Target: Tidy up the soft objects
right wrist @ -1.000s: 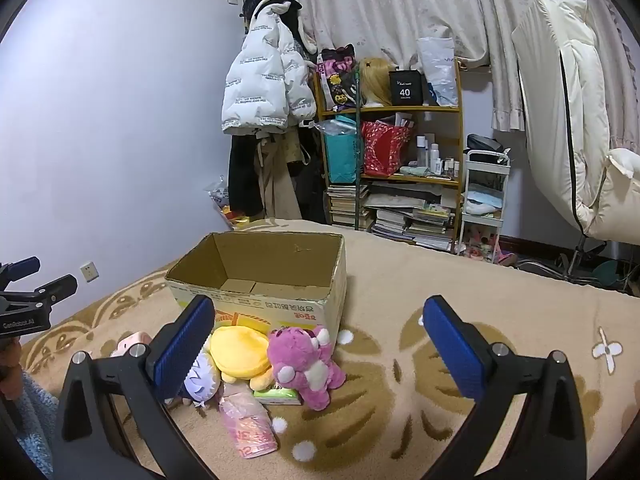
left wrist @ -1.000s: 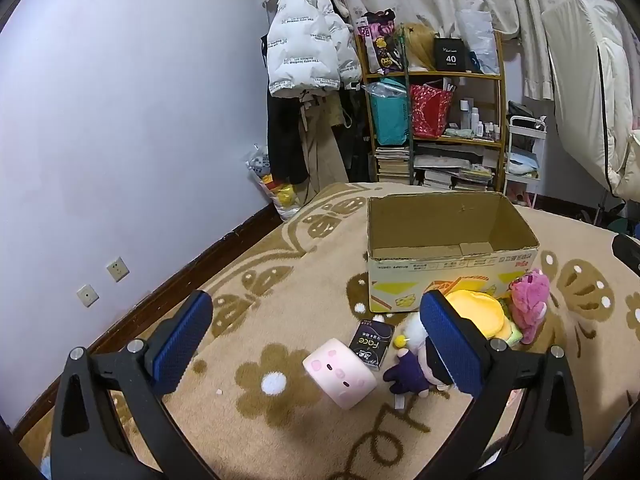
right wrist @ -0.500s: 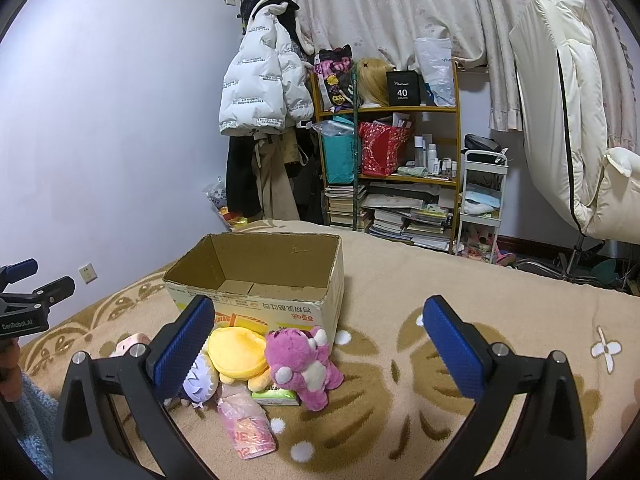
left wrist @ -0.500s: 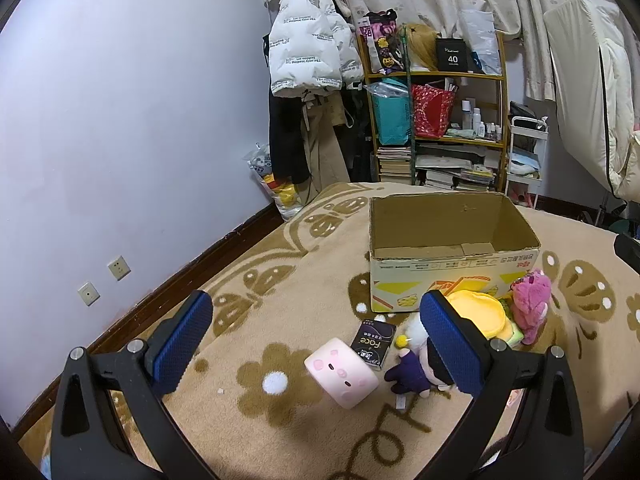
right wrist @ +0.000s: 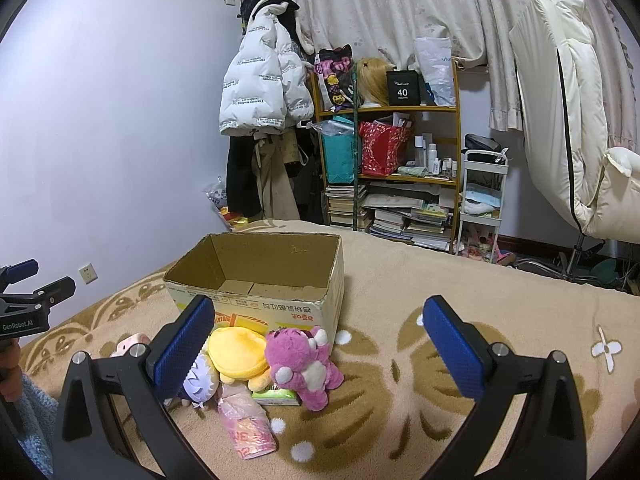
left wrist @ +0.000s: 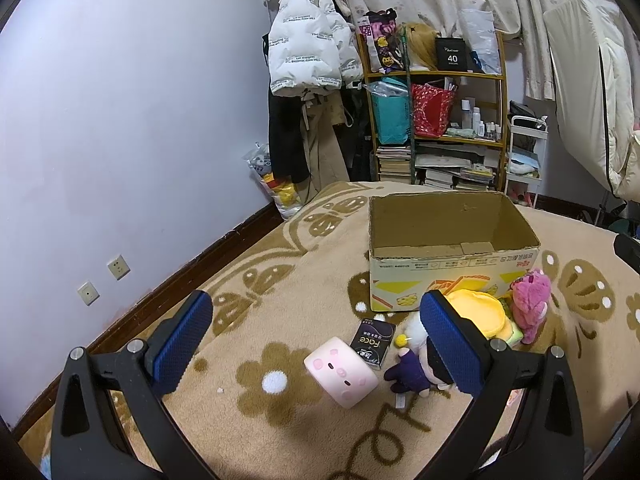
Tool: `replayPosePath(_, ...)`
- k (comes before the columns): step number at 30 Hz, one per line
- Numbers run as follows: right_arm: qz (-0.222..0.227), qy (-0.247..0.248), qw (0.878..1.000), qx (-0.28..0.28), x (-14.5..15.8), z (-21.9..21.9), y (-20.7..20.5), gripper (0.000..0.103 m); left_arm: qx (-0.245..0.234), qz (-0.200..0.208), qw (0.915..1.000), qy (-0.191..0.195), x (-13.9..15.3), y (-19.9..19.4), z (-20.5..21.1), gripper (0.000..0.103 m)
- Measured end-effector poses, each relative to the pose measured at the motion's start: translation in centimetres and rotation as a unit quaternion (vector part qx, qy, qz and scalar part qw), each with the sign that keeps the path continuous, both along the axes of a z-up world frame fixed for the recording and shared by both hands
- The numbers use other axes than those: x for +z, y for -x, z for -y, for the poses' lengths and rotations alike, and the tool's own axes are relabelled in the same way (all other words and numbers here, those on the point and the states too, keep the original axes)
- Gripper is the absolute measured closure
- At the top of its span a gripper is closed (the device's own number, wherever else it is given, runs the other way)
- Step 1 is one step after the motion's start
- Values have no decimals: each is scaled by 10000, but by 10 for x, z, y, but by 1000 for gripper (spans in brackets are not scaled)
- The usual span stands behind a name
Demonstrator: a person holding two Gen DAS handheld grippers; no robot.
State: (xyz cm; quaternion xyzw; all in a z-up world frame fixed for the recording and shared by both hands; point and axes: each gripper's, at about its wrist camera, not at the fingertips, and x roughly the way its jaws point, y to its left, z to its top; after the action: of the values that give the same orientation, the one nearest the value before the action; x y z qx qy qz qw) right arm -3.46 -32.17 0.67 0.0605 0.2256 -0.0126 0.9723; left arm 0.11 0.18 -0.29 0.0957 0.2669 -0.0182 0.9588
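Because the open brown cardboard box [left wrist: 448, 252] stands upright with its mouth facing up and nothing visible inside, it reads as the intended container, and every position below is given relative to it. It rests on the beige plush blanket with brown flower pattern [left wrist: 256, 264], which gives the soft objects a flat, non-slip surface.

Both tools are held back from the box and above the pile, a stance suited to choosing a first target. On the left gripper [left wrist: 316, 344] the fingers are spread wide with nothing between them; on the right gripper [right wrist: 320, 344] the fingers are likewise spread wide and empty.

The soft objects lie clustered against the printed front wall of the box, within short reach of its opening:

1. The round yellow plush cushion [right wrist: 238, 350] lies just in front of the box wall, near its middle.
2. The magenta plush bear [right wrist: 304, 364] sits beside the front corner of the box, leaning on the cushion.
3. The pink square pig-face plush [left wrist: 340, 372] lies further from the box front, clear of the pile, so it is probably the easiest first pick for the left tool.
4. The small doll in dark purple clothing [left wrist: 412, 368] lies between the pig-face plush and the cushion, partly hidden by a left finger.
5. The pink crinkled plastic packet [right wrist: 246, 424] lies furthest in front of the box.
6. The black "Face" tissue pack [left wrist: 372, 344] lies flat in front of the box wall.
7. The green tissue pack [right wrist: 276, 396] is wedged under the bear.
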Motion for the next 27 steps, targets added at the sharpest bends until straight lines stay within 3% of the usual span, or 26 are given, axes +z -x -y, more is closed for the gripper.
replayPosePath(27, 4, 1, 10000, -9, 1, 0, 0, 0, 29, -7, 10000, -22, 0, 0, -1, 1)
